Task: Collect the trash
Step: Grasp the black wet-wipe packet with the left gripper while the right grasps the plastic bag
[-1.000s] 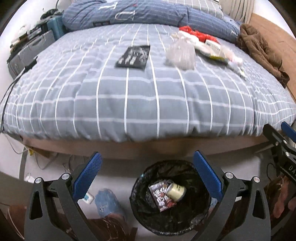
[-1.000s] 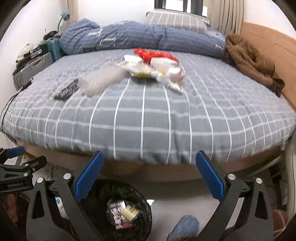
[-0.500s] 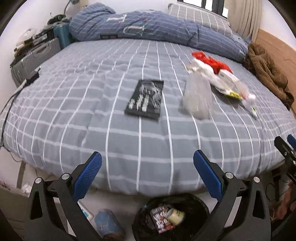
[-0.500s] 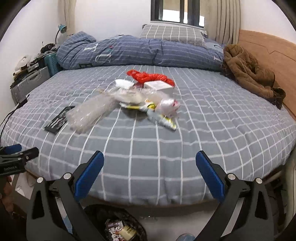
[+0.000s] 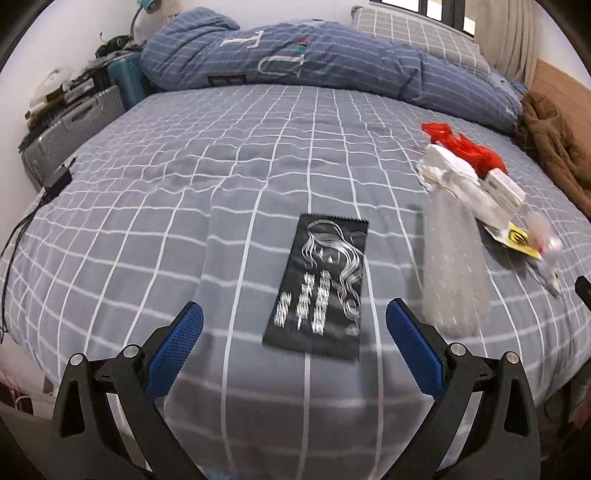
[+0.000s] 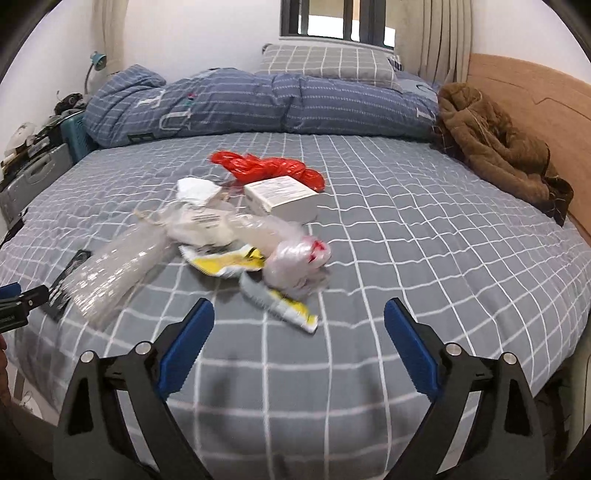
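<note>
Reaching out over the bed for more trash: left gripper wide and empty just short of the black sachet, right gripper narrowing slightly, empty, near the yellow wrapper beside that sachet; next, descend and pinch.

I see a bed under a grey checked cover filling the room, a rolled blue quilt and checked pillow at its far end. A window sits in the far white wall, curtains right, a wooden headboard far right, suitcases left.
</note>
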The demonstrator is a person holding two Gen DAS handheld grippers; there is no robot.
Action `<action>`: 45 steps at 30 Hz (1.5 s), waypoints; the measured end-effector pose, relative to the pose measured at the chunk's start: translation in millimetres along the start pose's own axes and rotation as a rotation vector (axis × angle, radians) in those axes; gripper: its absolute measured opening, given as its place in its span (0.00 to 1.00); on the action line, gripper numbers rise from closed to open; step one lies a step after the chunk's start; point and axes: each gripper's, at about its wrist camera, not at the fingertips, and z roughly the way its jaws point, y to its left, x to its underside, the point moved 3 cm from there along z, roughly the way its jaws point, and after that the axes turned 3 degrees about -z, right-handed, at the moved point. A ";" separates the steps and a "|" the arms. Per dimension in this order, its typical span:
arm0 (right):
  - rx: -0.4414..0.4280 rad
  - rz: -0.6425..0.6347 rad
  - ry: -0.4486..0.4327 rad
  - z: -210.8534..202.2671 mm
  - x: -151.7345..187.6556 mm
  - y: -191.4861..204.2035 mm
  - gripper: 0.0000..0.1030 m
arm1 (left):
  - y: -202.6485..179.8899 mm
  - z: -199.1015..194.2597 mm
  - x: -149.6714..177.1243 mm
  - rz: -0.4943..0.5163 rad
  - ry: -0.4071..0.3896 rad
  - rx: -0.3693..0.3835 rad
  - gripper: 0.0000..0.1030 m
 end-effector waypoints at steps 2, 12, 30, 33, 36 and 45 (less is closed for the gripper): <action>-0.001 0.006 0.005 9.9 -5.8 -2.6 0.85 | -1.4 8.1 -6.9 0.005 0.004 -0.005 0.94; -0.011 -0.007 0.046 52.6 -26.5 -6.0 0.73 | -8.7 44.8 -23.3 0.030 0.046 -0.027 0.94; -0.062 -0.011 0.094 71.6 -28.2 3.1 0.54 | -23.4 49.3 -20.1 0.103 0.066 -0.024 0.81; -0.061 -0.006 0.099 73.1 -28.6 2.6 0.54 | -27.2 51.3 -16.9 0.132 0.069 -0.041 0.81; -0.060 -0.009 0.099 73.1 -28.5 2.3 0.54 | -26.9 53.1 -15.9 0.138 0.070 -0.043 0.74; -0.063 -0.022 0.097 73.3 -27.1 5.5 0.50 | -23.4 54.3 -14.8 0.123 0.074 -0.016 0.53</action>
